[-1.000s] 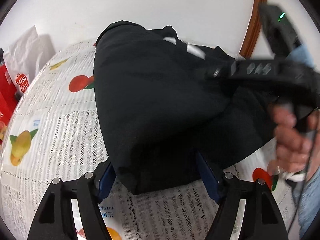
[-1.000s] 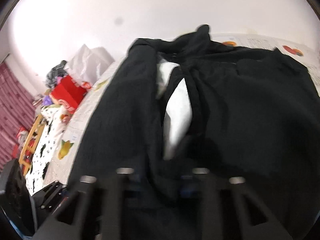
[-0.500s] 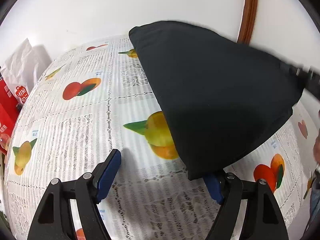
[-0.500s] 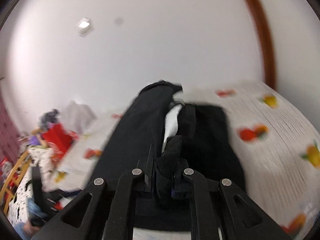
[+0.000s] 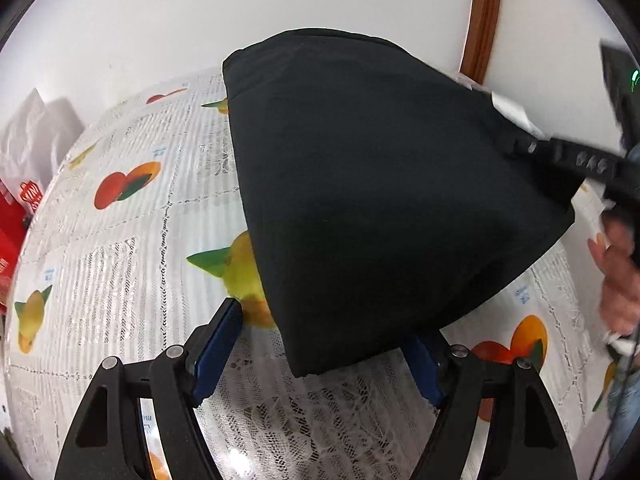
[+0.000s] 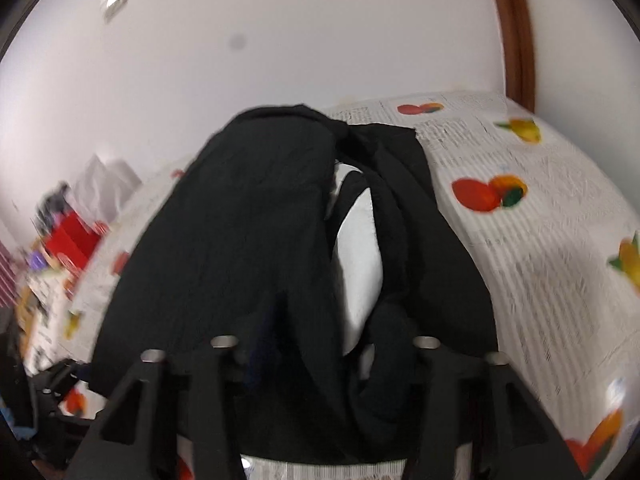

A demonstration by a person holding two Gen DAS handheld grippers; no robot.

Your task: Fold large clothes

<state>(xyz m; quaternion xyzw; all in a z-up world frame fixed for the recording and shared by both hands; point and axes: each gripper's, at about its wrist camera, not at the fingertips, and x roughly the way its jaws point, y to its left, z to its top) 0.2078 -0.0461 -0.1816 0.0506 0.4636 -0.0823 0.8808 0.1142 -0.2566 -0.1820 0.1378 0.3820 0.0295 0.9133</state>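
Black folded cloth garment (image 5: pixel 380 200) hung between us: our left gripper (image 5: pixel 320 354) gaped under its near corner, while our right gripper (image 6: pixel 320 360) looked clamped on its far bunched end.

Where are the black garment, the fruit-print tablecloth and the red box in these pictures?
black garment (image 5: pixel 380 184): left wrist view, on the middle of its smooth folded face.
fruit-print tablecloth (image 5: pixel 120 240): left wrist view, on a bare lace patch left of the garment.
red box (image 6: pixel 70 236): right wrist view, on its blurred red side.
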